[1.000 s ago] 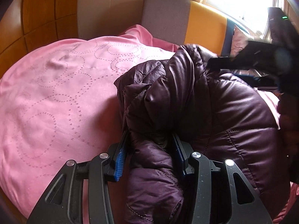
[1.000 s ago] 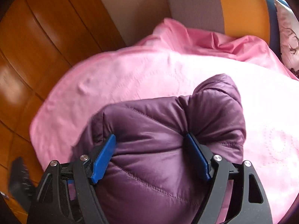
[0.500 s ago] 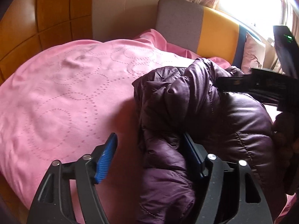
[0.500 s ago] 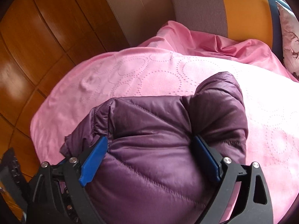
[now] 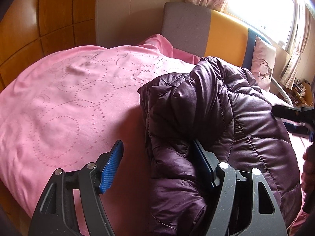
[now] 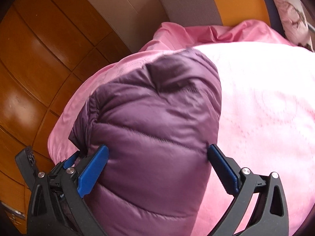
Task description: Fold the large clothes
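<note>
A dark purple quilted puffer jacket (image 5: pixel 226 118) lies bunched on a pink bedspread (image 5: pixel 69 102). My left gripper (image 5: pixel 157 157) is open; its right finger rests against the jacket's edge and its left finger (image 5: pixel 112 163) stands free over the bedspread. In the right wrist view the jacket (image 6: pixel 153 122) bulges between the wide-open fingers of my right gripper (image 6: pixel 157 157), which touch its sides. The right gripper's black body also shows at the right edge of the left wrist view (image 5: pixel 295 116).
A grey, yellow and blue headboard (image 5: pixel 206 27) stands behind the bed. A pale pillow with a deer print (image 5: pixel 263 66) leans at the right. Wooden wall panels (image 5: pixel 39 19) run along the left. A bright window (image 5: pixel 261 2) is at the upper right.
My left gripper has opened from its grip on the jacket fold and drawn back a little. My right gripper has tilted and stayed spread around the jacket, which has sunk lower on the bed.
</note>
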